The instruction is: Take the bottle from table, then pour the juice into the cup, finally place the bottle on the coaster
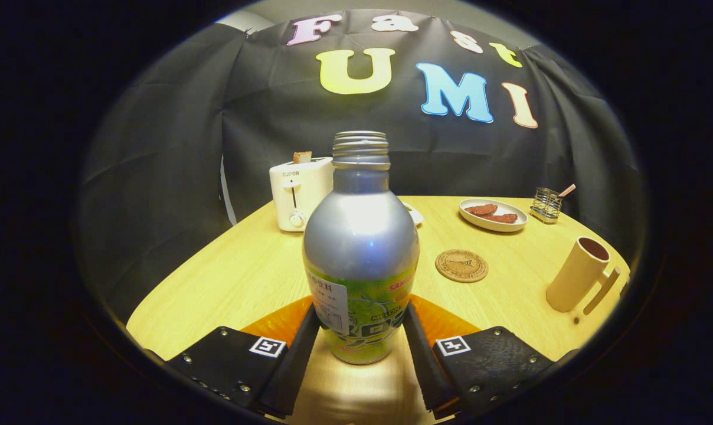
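In the lower middle of the frame, the gripper [361,330] has its two black padded fingers closed in on the lower sides of the bottle [360,248], both pads touching its green label. The bottle is smooth silver metal, round-shouldered, upright, with a threaded uncapped neck; it hides part of a small dish behind it. Whether its base rests on the pale wooden table [244,277] is hard to tell. At centre right lies a round cork-like coaster [461,265]; further right stands a cream handled cup [579,274].
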